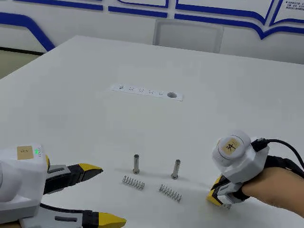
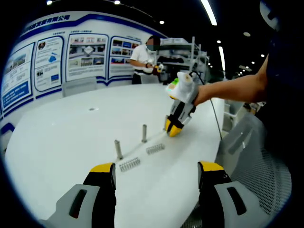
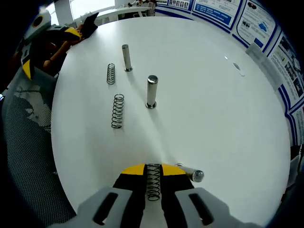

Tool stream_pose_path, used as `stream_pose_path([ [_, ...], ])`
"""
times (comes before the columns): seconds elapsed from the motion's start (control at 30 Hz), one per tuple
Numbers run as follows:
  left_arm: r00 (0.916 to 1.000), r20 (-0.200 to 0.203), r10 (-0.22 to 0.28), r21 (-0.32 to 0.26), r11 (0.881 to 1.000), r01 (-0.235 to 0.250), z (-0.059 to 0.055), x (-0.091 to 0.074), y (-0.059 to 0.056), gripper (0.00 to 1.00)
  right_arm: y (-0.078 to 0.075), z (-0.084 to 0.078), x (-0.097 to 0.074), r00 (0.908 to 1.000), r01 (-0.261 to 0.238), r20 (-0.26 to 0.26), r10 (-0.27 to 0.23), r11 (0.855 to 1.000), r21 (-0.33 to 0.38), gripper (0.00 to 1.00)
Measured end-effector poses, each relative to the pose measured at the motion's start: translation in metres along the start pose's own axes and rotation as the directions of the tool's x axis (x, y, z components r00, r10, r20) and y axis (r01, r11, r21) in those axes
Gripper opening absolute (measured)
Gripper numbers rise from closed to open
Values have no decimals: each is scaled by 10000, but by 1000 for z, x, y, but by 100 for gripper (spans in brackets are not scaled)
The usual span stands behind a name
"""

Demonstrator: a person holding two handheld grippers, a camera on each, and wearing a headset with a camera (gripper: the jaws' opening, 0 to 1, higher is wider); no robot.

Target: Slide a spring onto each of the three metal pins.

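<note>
Work surface: white table, with 1 flat white strip lying well beyond the parts.

Pins, count 3:
- Pin A and pin B: upright on the table, side by side, apart from each other, both bare.
- Pin C: in the right gripper view, low on the table, just beside the yellow tips of the right gripper. Cannot tell whether it touches the jaw.

Springs, count 3:
- Spring A: flat on the table, near the foot of pin A on the near side, apart from it.
- Spring B: flat on the table, near the foot of pin B on the near side, apart from it.
- Spring C: off the table, clamped in the right gripper.

Grippers, count 2:
- Right gripper: jaws pressed together on spring C, which runs lengthwise along the seam between them. Tips down close to the table, to the right of pin B in the head view. Held by a hand.
- Left gripper: jaws spread wide, nothing between them. Hovers over the near edge of the table and points toward pins A and B and springs A and B.
</note>
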State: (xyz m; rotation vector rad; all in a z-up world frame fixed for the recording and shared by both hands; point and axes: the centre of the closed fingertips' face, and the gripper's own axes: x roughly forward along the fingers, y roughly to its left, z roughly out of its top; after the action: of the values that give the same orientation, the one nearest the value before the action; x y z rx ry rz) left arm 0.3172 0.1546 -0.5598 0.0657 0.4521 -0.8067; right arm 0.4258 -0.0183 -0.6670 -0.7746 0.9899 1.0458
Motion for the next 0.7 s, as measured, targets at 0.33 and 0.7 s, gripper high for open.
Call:
stream_pose_path([
  [0.33, 9998, 99, -151, 165, 9998, 149, 12, 2, -2, 71, 7, 5, -13, 9983, -43, 585, 23, 9994, 351, 12],
  [0.7, 9952, -31, -980, 646, 9931, 980, 27, 29, -19, 69, 14, 19, -49, 9781, 99, 2054, -331, 9936, 1128, 11],
])
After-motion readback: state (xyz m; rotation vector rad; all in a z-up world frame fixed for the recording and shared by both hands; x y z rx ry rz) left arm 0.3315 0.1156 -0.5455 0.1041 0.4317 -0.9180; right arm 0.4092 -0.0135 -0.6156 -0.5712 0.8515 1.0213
